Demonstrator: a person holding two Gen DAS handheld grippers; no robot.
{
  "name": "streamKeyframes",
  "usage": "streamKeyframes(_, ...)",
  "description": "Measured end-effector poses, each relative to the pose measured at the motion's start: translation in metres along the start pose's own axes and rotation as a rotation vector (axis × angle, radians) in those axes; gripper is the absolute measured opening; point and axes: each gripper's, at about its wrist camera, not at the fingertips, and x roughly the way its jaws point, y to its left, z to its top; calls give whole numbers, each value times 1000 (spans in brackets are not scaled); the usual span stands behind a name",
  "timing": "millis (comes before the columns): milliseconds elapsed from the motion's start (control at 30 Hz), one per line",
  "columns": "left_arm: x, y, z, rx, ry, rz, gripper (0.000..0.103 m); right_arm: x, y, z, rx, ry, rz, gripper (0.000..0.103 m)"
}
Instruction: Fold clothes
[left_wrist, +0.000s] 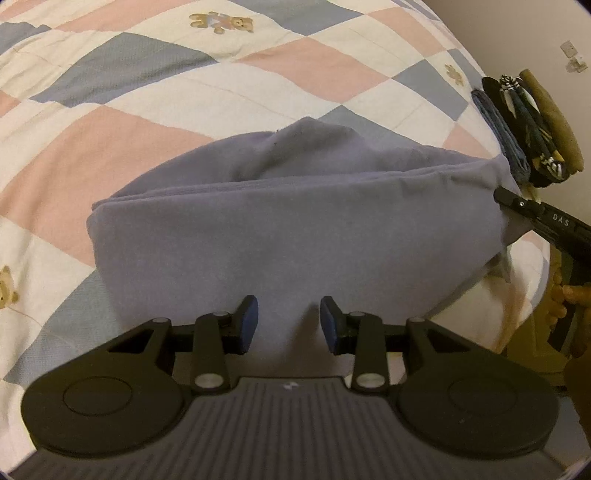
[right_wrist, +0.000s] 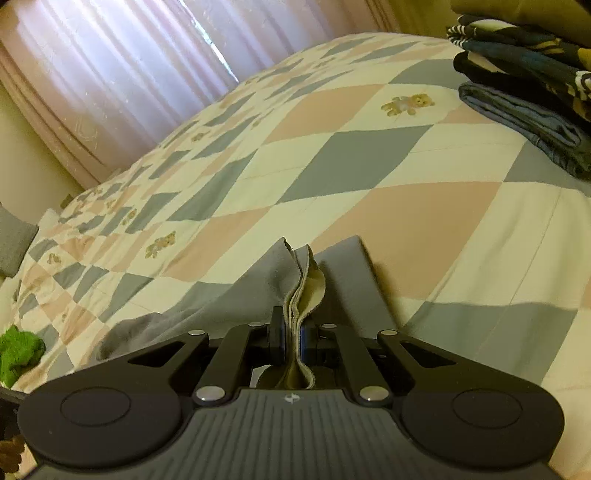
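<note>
A grey-lilac garment (left_wrist: 280, 229) lies folded in a thick band across the patchwork quilt (left_wrist: 147, 92). My left gripper (left_wrist: 289, 325) hangs just above its near edge, blue pads (left_wrist: 248, 325) apart and nothing pinched between them. My right gripper (left_wrist: 517, 201) reaches in from the right and grips the garment's right end. In the right wrist view that gripper (right_wrist: 293, 332) is shut on several bunched layers of the garment (right_wrist: 303, 280), whose pale inner side shows above the jaws.
A stack of folded clothes (left_wrist: 524, 129) (right_wrist: 535, 92) sits near the quilt's edge, close to the right gripper. A green cloth (right_wrist: 18, 354) lies at the bed's left. Curtains (right_wrist: 129, 74) hang behind the bed. A hand (left_wrist: 561, 295) holds the right gripper's handle.
</note>
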Motion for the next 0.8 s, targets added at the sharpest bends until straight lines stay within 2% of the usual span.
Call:
streamKeyframes(100,1,-4,2,4,-5,16,32,1,-8,0,13,-11,1,6)
streamKeyframes(267,4,-7,6,7,-6,33,32,2,-20,-5,47,-34,-44,6)
streamKeyframes(400,9,-8,9,12,-6,52,32,16,-26,-10,67,13,-58,7)
streamKeyframes(433,9,-8,9,11,-6,55,32,19,-26,-10,74,30,-44,9)
streamKeyframes(500,9,-8,10,11,-5,55,33,16,-21,-7,73,31,16,29)
streamKeyframes(567,10,-8,11,11,-2,57,33,9,-12,-3,17,-5,43,41)
streamKeyframes(633,12,-9,12,10,-1,62,33,8,-10,2,-3,-18,37,39)
streamKeyframes(667,12,-9,13,10,-3,65,33,10,-13,5,7,-15,43,31)
streamKeyframes(700,11,-10,13,12,-5,66,33,9,-13,6,-2,-28,37,9)
streamKeyframes(800,10,-10,14,22,-15,69,33,0,-10,4,-41,-75,-5,7)
